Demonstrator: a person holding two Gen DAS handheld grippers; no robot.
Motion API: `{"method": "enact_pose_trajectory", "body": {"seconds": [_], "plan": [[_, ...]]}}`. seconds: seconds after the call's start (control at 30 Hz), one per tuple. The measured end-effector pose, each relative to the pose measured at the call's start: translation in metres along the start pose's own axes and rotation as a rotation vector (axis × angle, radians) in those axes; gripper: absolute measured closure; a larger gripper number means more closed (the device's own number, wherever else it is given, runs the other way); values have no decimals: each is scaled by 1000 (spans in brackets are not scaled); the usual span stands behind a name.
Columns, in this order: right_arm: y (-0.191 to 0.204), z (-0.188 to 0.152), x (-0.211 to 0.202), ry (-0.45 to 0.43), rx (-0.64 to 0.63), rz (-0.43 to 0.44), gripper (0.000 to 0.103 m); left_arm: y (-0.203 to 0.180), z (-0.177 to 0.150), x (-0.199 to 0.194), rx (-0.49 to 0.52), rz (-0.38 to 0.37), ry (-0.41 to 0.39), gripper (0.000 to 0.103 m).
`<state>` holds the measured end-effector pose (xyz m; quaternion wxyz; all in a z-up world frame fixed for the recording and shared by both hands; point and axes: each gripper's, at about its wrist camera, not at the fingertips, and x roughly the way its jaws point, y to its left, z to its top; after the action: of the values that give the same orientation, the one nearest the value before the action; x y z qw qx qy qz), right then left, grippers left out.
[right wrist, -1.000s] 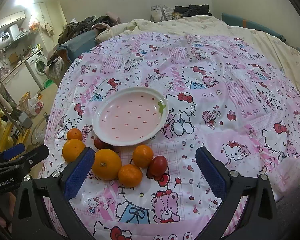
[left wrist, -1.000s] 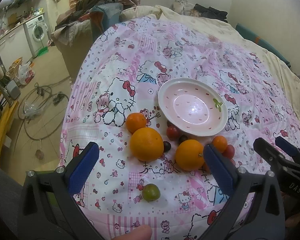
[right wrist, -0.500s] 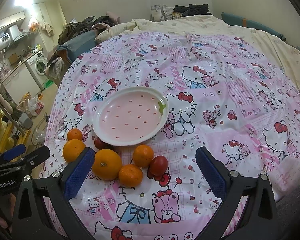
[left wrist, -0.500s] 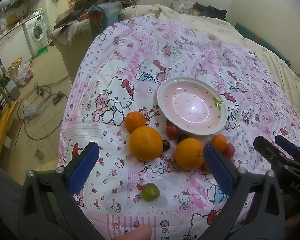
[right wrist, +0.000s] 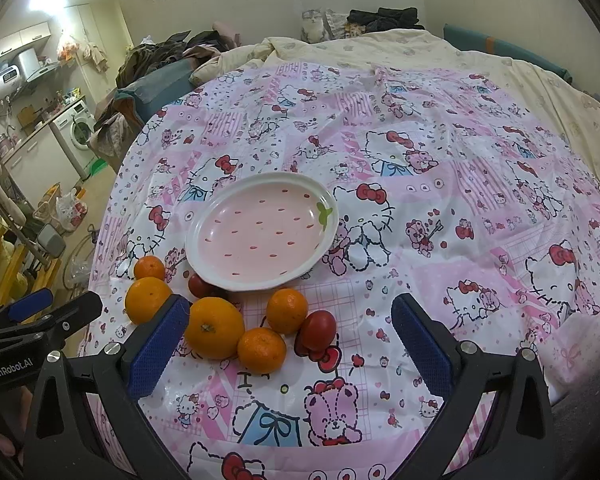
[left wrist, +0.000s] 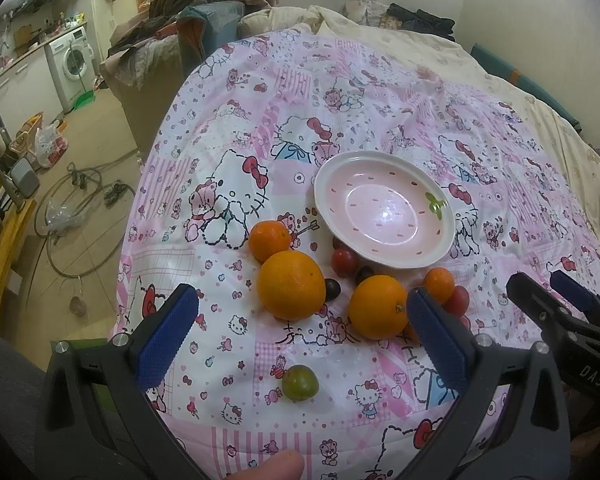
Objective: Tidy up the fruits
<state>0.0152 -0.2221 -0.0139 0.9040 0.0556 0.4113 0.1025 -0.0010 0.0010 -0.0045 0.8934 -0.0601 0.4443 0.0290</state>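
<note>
A big pink cartoon-cat blanket [right wrist: 440,168] covers the bed. On it sits an empty pink strawberry-shaped plate [right wrist: 260,232]. Round orange fruits [right wrist: 214,328] and a small red tomato [right wrist: 319,330] lie just beside the plate. The left gripper [left wrist: 300,344] and right gripper [right wrist: 290,346] hang with fingers spread wide, holding nothing.

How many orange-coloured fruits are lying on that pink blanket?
5, all before the plate: a small one far left, a large one beside it, another large one centre, two small ones right. Others may be hidden.
</note>
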Motion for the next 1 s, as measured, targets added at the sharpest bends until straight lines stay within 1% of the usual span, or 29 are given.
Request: {"method": "enact_pose_trajectory", "body": {"seconds": [0.67, 1.0], "plan": [[0, -1, 1, 2, 2, -1, 0, 0, -1, 1, -2, 0, 4, 0], [-1, -2, 4, 14, 7, 0, 0, 2, -1, 6, -12, 8, 34, 0]]}}
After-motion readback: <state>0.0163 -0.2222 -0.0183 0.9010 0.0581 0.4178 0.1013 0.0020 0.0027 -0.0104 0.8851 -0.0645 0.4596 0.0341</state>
